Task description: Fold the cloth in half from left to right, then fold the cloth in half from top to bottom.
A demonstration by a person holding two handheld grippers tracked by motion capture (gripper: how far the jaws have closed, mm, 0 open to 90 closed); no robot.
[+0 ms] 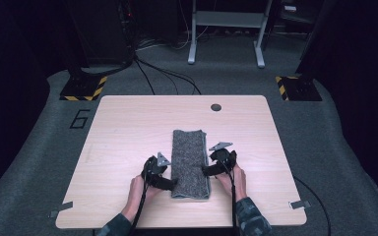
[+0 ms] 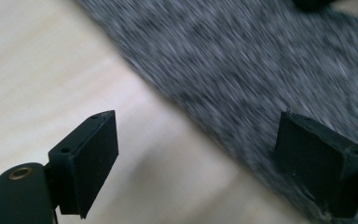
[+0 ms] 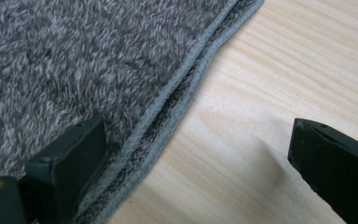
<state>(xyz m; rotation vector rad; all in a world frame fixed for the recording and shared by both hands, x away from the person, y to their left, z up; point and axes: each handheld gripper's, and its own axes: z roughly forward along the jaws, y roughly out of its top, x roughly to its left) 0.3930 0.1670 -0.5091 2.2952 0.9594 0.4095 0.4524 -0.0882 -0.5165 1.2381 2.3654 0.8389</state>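
A grey folded towel (image 1: 190,162) lies lengthwise in the middle of the wooden table (image 1: 128,128). My left gripper (image 1: 173,184) sits at the towel's near left edge, jaws open and astride that edge: one jaw over bare wood, the other over the towel (image 2: 261,60). My left gripper (image 2: 198,158) holds nothing. My right gripper (image 1: 205,171) is at the towel's right edge, open as well. In the right gripper view its gap (image 3: 198,163) straddles the hemmed edge of the towel (image 3: 74,60), one jaw over the pile, the other over wood.
A round dark grommet (image 1: 216,107) sits in the table's far edge area. Beyond the table stand a white frame (image 1: 226,29), cables on the carpet and hazard-striped bases (image 1: 83,88) at both sides. A person's forearms come in from the bottom.
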